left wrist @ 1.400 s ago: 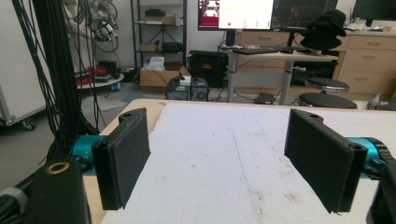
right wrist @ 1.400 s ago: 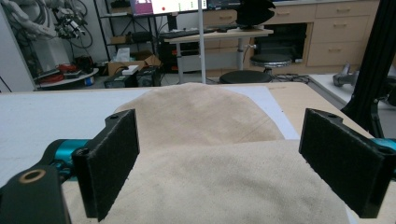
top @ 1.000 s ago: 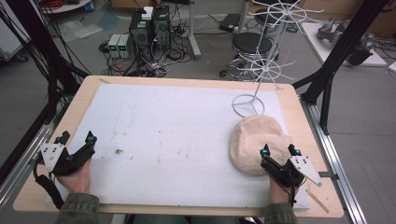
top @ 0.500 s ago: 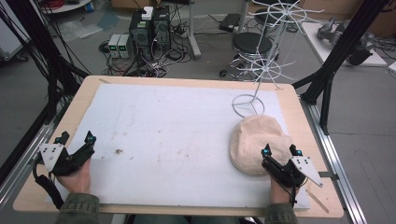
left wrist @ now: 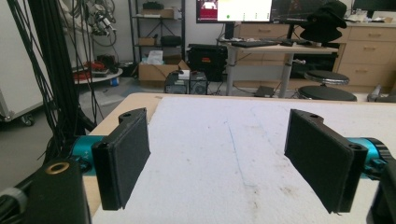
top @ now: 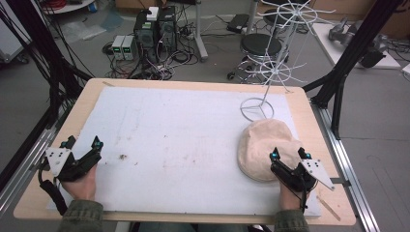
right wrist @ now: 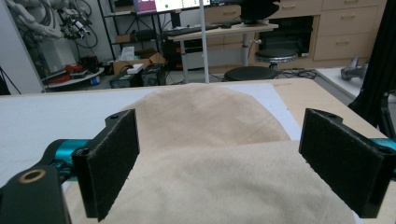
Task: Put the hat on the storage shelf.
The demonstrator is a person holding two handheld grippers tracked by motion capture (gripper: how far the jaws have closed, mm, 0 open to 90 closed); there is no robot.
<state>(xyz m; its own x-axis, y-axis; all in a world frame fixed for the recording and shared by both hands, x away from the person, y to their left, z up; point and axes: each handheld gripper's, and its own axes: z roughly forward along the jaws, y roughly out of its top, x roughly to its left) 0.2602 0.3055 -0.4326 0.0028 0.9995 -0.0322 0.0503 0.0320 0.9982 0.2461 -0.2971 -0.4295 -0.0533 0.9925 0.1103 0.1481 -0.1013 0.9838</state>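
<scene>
White matting covers the desk; a beige cap lies at its right, its near edge between the wide-open jaws of the right hand-held gripper. Nothing has shifted since a second ago.

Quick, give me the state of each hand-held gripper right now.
Left hand-held gripper: open, holding nothing.
Right hand-held gripper: open, jaws either side of the beige hat, not gripping.
</scene>
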